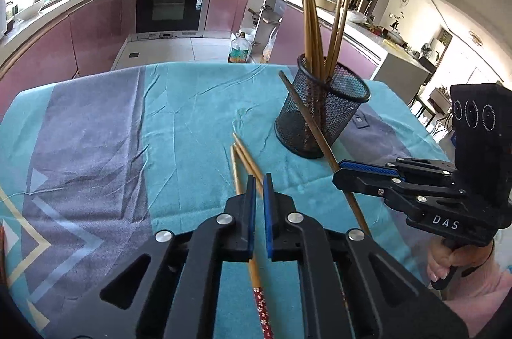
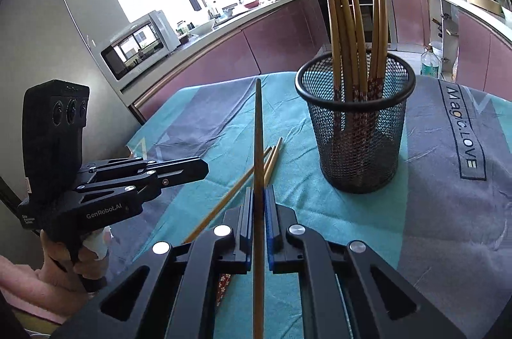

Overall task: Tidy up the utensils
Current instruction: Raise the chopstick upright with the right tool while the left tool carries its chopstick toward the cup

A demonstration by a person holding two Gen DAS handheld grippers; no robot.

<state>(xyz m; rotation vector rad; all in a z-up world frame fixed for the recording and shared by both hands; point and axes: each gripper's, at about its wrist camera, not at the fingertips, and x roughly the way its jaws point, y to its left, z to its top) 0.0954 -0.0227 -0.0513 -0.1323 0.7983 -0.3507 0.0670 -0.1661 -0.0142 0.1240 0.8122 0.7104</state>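
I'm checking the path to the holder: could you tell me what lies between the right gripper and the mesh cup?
Only bare tablecloth separates the right gripper and mesh cup, per the right wrist view.

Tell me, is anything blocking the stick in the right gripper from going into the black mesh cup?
Nothing visible blocks it. The right gripper holds a chopstick above the cloth, and the mesh cup stands ahead to its right with an open top. The chopsticks already inside fill part of the opening but leave room.
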